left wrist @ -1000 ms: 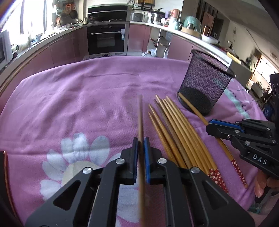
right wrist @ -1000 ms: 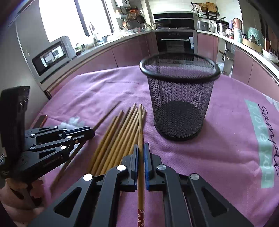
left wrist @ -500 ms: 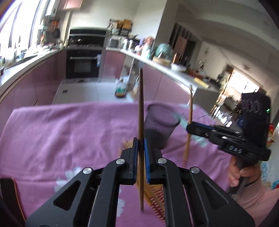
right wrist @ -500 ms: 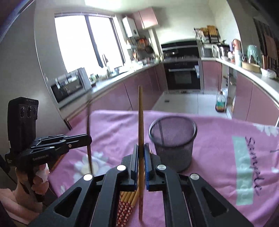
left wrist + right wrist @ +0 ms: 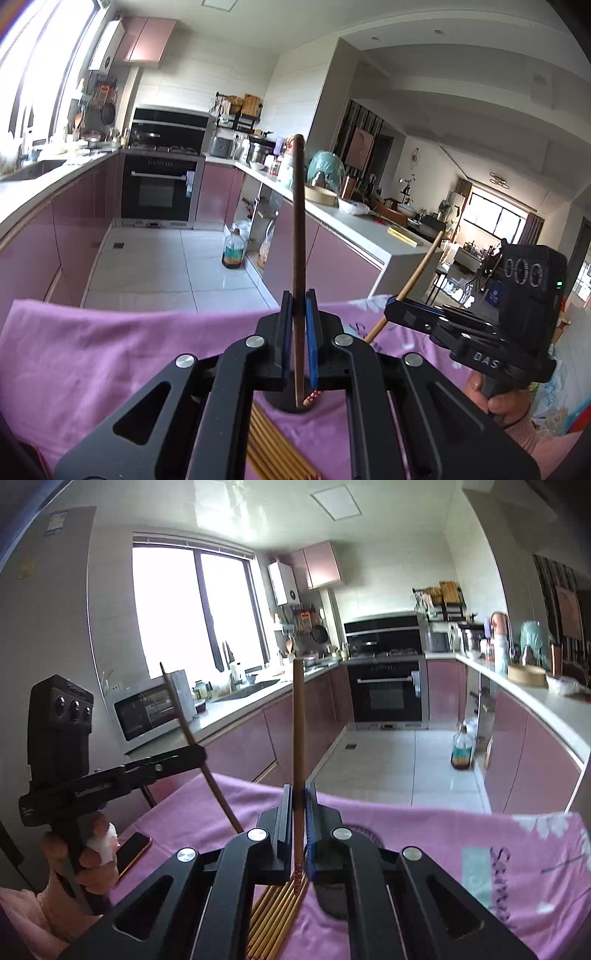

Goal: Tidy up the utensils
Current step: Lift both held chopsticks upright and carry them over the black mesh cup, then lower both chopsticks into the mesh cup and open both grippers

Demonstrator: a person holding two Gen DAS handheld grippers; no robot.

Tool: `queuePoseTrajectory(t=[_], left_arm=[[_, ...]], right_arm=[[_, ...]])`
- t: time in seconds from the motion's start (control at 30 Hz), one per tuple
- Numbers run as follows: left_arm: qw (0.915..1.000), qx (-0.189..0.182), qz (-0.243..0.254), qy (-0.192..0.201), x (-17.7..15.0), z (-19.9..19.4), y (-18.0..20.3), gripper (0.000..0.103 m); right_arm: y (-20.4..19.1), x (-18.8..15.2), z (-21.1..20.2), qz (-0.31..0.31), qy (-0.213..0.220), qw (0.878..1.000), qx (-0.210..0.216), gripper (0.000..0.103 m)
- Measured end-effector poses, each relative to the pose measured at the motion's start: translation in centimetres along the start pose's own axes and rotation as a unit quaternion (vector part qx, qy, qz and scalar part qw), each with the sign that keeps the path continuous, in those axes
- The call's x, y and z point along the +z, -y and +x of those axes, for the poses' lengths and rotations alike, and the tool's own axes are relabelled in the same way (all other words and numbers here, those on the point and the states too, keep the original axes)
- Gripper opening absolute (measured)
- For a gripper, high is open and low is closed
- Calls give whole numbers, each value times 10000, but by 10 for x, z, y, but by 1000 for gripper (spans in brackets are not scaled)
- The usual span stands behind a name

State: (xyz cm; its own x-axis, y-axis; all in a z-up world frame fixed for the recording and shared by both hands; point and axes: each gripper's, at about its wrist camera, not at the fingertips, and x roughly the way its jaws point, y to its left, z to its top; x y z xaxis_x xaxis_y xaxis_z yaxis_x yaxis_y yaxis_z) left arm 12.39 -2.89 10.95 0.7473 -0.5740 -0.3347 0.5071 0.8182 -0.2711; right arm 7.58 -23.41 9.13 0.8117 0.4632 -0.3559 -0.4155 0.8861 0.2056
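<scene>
Both grippers hang above the purple tablecloth (image 5: pixel 110 354), whose far edge borders open kitchen floor. Left gripper (image 5: pixel 299 306) is clenched on a dark chopstick (image 5: pixel 298 221); right gripper (image 5: pixel 298 801) clamps a lighter chopstick (image 5: pixel 298 720). Loose chopsticks (image 5: pixel 277 915) lie on the tablecloth; the mesh holder (image 5: pixel 364 836) is mostly hidden behind the grippers.

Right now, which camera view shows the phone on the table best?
The right wrist view: the phone lies on the pink cloth at the table's left edge, beside the hand holding the left gripper. The left wrist view does not show it.
</scene>
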Motion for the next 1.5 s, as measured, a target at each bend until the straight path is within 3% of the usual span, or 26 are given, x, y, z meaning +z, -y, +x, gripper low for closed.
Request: queuePoseTrajectory(t=[0.23,0.37,0.77,0.93,1.33,1.5], left_arm=[[9998,-37,181,100,28,14,22,8],[9995,20,300,-100,31,35,32,8],[9912,139,394,-1256,-20,116,19,8],[9903,171,436,-1306,-28,128,9,8],[9892,337,237,-1409,-30,156,-15,9],[9899,404,242,-1341,-33,152,-19,14]], right_arm=[[14,24,-2,-63,200,9997,-111,5],[20,24,7,-49,128,9997,-182,5],[36,-6,63,32,-1109,9936,-233,5],[39,-17,86,196,-1549,9875,-205,6],[42,-20,98,337,-1473,9876,-426,8],[46,-20,99,399,-1426,9882,-400,12]])
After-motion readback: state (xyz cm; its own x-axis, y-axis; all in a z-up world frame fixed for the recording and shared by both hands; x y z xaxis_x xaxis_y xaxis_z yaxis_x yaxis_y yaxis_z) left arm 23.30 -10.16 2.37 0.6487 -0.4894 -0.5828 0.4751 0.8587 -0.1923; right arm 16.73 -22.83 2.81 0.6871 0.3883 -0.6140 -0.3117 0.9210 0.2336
